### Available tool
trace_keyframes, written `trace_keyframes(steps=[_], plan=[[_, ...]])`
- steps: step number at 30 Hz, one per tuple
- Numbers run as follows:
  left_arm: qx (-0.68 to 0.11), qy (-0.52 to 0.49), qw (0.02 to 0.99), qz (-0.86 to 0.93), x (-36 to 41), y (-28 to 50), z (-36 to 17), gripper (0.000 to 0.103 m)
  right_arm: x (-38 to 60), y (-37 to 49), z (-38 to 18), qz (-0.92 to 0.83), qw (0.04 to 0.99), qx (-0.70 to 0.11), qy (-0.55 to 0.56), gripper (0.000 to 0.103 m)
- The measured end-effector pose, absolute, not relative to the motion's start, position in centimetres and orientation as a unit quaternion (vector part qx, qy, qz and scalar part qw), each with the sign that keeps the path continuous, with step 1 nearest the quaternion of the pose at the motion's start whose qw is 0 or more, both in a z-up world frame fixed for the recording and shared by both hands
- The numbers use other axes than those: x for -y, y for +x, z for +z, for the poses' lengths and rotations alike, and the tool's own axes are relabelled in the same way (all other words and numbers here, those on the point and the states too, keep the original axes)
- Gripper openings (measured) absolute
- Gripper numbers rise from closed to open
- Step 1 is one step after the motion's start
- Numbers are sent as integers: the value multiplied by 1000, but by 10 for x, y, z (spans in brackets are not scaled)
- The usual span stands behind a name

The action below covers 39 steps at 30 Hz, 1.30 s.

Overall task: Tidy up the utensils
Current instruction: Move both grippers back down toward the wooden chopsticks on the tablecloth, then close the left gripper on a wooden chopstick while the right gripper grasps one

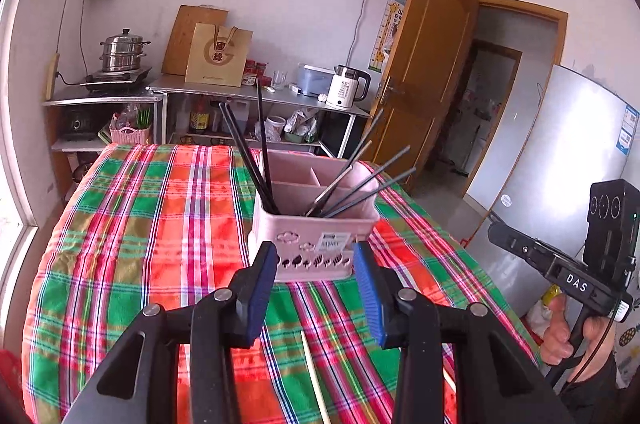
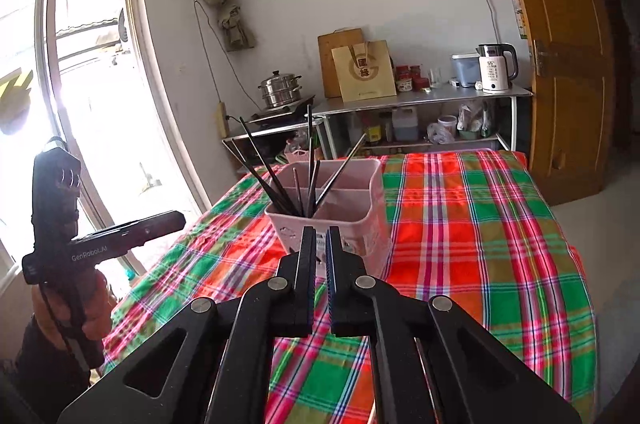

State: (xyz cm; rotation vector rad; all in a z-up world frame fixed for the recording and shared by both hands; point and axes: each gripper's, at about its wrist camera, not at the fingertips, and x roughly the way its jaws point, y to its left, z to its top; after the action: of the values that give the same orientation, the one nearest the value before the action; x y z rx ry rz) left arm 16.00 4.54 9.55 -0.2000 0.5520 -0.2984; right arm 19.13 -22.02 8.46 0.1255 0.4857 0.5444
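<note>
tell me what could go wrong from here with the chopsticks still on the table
The light chopstick lies flat on the plaid cloth under the open left gripper; a pinch may snag fabric. The dark chopsticks fan out of the pink holder, so lowering another in could knock them or tip the holder.

Left hand-held gripper (image 1: 316, 268) spread wide; right hand-held gripper (image 2: 319, 256) nearly closed, empty

Your left wrist view looks along the table (image 1: 132, 224) from its near edge; your right one looks from nearer the right corner. Both share the pink organizer (image 1: 312, 224) (image 2: 340, 212).
</note>
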Motion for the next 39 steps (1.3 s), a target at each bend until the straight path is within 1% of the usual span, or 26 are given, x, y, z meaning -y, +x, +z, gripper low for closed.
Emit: trace_keyframes(steps=[6,16,24,32,39], plan=[[-293,-93,941,-142,-36,127,65,40,228,164,64,257,931,-253,51,5],[-325,-83,931,-140,-27,109,34,40,233,147,40,251,928,-272,37,5],[-361,-70,921,-131,-18,124,13,40,232,159,19,246,920,-305,32,5],[-425,-57,895,-127,-5,167,-16,40,224,188,-9,224,907,-356,10,5],[-452,-47,882,-121,1,195,-36,40,218,218,-32,210,893,-399,-7,5]])
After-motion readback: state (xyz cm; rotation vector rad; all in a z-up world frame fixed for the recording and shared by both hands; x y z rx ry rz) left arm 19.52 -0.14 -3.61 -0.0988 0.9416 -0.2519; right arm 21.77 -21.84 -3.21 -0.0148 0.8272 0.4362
